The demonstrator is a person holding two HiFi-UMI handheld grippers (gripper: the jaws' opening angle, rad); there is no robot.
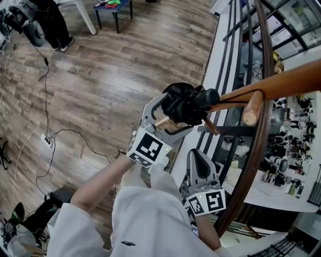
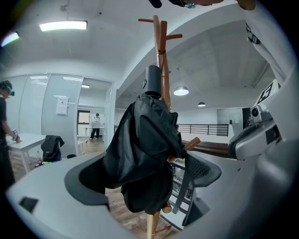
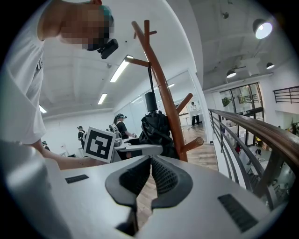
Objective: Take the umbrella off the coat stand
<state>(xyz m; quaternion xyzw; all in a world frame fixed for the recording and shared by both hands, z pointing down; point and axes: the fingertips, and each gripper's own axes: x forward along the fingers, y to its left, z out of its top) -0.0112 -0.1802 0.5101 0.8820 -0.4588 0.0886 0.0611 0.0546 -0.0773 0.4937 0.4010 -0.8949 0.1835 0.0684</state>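
A black folded umbrella [image 1: 186, 104] hangs on the wooden coat stand [image 1: 281, 83], its grey cap uppermost in the left gripper view. My left gripper [image 1: 168, 119] has its jaws spread wide on either side of the umbrella [image 2: 142, 154]; the pads [image 2: 200, 169] stand beside the loose fabric and do not squeeze it. The stand's pole [image 2: 161, 46] rises behind it. My right gripper [image 1: 200, 159] is held lower and nearer to me, shut with nothing in it [image 3: 150, 163]. From there the umbrella [image 3: 154, 128] and the stand [image 3: 163, 88] are ahead.
A dark metal railing [image 1: 235, 60] with a curved wooden handrail [image 1: 262, 130] runs close on the right. Cables [image 1: 47, 140] lie on the wood floor at left, and a blue table [image 1: 113, 7] stands far off. People stand in the background [image 3: 120, 125].
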